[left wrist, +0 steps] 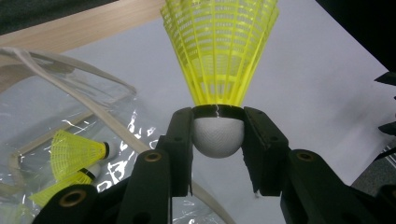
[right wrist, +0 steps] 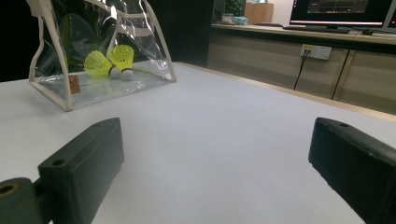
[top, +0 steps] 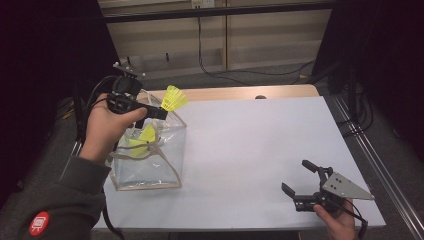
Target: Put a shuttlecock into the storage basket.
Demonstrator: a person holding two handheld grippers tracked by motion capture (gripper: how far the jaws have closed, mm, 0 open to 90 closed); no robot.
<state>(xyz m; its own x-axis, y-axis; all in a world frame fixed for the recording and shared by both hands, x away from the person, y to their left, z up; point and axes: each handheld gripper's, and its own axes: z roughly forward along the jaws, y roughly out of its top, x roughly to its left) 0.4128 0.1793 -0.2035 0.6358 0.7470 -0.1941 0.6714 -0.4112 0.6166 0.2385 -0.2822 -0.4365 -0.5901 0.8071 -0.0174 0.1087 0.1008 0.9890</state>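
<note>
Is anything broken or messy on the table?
No. The left tongs hold a yellow plastic shuttlecock by its white cork, and two more lie tidily inside the clear plastic bag.

i'm working in what looks like a lab or recording room set up inside an office space. the table (top: 250, 145) has a plain white top with a light wood edge, and black curtains (top: 50, 50) hang on both sides, leaving the surroundings dark. behind it runs a low wall of beige cabinet panels (top: 260, 35) with a white power socket (right wrist: 316, 50) and black cables (top: 240, 74) trailing across the grey floor. in the right gripper view a counter carries a lit monitor (right wrist: 341, 11) and a keyboard. a metal rail (top: 380, 165) runs along the floor at the right.
</note>
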